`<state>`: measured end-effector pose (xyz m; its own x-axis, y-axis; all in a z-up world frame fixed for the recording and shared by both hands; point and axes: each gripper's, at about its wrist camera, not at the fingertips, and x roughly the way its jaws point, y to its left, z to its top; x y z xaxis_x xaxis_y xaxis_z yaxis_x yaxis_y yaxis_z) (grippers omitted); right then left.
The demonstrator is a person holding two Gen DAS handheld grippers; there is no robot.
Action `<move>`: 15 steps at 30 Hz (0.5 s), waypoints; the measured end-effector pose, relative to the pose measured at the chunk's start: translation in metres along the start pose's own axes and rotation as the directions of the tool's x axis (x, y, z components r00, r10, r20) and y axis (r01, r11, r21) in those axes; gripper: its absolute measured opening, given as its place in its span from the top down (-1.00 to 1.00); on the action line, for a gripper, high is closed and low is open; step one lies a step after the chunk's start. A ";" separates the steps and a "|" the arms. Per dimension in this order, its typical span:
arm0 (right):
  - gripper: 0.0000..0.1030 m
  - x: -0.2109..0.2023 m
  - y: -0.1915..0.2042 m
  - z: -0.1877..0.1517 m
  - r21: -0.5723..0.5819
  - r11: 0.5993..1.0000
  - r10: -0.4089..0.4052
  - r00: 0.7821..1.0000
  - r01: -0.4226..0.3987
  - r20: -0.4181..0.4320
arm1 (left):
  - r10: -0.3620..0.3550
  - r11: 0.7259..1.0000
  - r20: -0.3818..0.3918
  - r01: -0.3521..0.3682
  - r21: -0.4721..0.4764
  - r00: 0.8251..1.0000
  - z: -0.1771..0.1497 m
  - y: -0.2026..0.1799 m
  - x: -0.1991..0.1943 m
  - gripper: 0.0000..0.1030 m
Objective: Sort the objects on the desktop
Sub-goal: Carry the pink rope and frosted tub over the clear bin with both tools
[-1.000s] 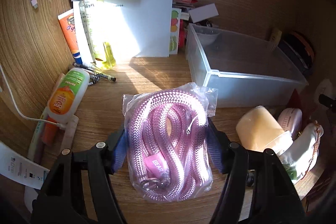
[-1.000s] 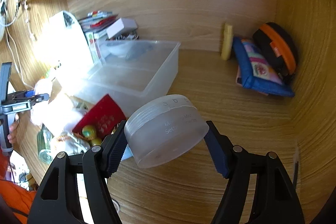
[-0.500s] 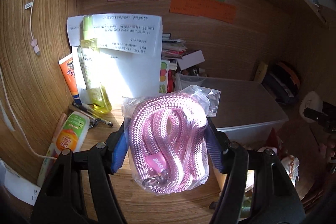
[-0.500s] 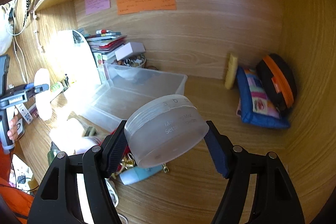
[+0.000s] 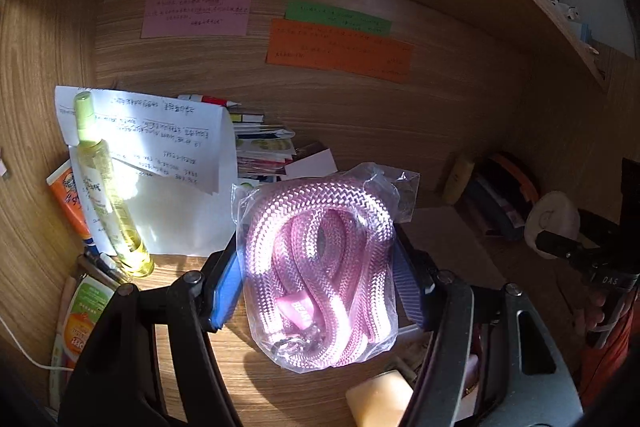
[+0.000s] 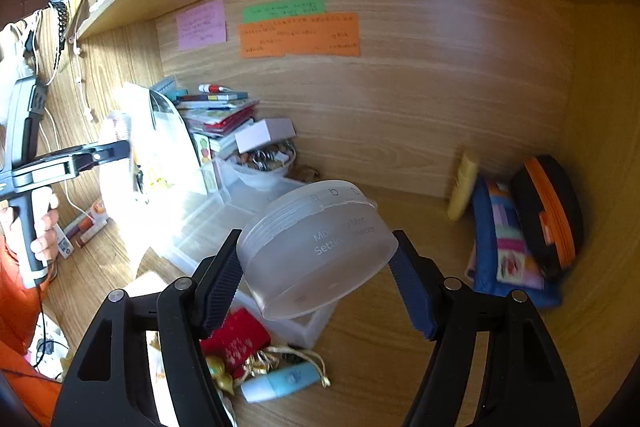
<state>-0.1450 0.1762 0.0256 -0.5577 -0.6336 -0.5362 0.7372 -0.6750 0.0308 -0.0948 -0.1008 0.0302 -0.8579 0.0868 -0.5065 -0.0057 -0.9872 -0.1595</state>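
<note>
Braided pink rope (image 5: 320, 267) in glossy clear plastic, frosted matt plastic jar (image 6: 316, 251), wood-grain desk (image 6: 400, 367).

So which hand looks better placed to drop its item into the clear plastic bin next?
Right, probably. The right gripper holds the setting powder jar directly over the clear plastic bin. The left gripper, clamping the bagged pink rope, shows no bin below.

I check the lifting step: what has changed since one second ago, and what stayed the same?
Both grippers rose from the desk and tilted upward. The left gripper still clamps the bagged pink rope; the right gripper still clamps the frosted jar. Nothing was released.
</note>
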 end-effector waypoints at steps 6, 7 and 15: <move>-0.32 0.021 0.004 0.017 -0.021 0.999 0.036 0.999 -0.036 -0.006 | -0.014 1.000 -0.013 0.014 0.016 1.000 0.010 -0.009 0.021 -0.27; -0.32 0.027 0.004 0.018 -0.023 0.999 0.041 0.999 -0.041 -0.012 | -0.021 1.000 -0.019 0.021 0.018 1.000 0.009 -0.010 0.024 -0.27; -0.32 0.068 0.009 0.016 -0.036 0.997 0.060 0.994 -0.064 -0.095 | -0.045 0.997 -0.094 0.051 0.059 0.995 -0.001 -0.025 0.057 -0.27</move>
<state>-0.1821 0.1205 0.0030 -0.4734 -0.6342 -0.6113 0.7847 -0.6189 0.0343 -0.1432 -0.0709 0.0046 -0.8046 0.1435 -0.5762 -0.0799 -0.9877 -0.1344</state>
